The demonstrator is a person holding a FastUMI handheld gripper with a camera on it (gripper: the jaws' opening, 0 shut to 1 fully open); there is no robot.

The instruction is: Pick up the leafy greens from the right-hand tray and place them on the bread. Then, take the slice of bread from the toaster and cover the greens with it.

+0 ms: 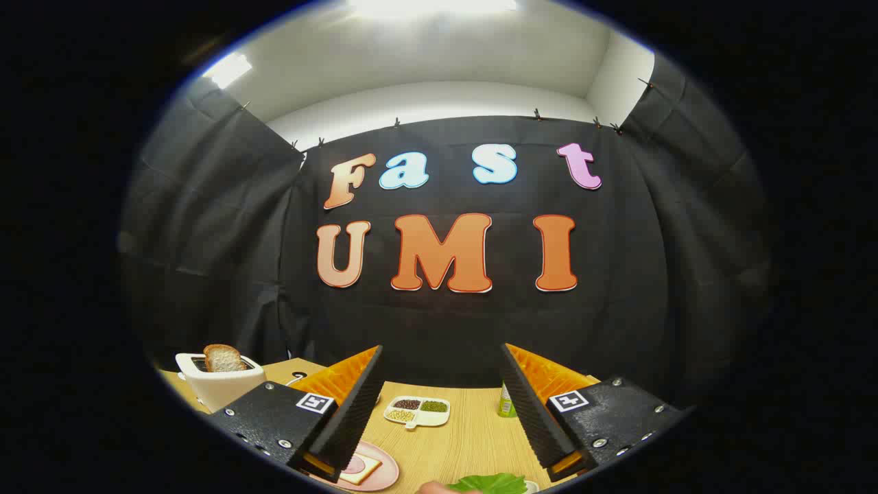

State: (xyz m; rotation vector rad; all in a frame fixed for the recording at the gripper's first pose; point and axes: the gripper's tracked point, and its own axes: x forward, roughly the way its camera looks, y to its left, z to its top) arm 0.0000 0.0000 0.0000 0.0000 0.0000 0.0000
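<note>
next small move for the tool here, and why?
Probably lower the tool toward the greens. Its fingers are spread wide with nothing between them, held above the table, while the greens lie low between them, nearer its base. The bread on the plate is bare.

Bright ceiling lights (432,5) glare overhead; fisheye edges bend, perhaps slightly soft.

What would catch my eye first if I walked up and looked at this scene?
Probably the gripper, its two fingers spread wide apart over a wooden table with nothing between them. Off to the left beyond the fingers, a white toaster has a slice of bread sticking up out of it. Close below the fingers lie a pink plate and some leafy greens, with a small divided dish farther ahead.
</note>
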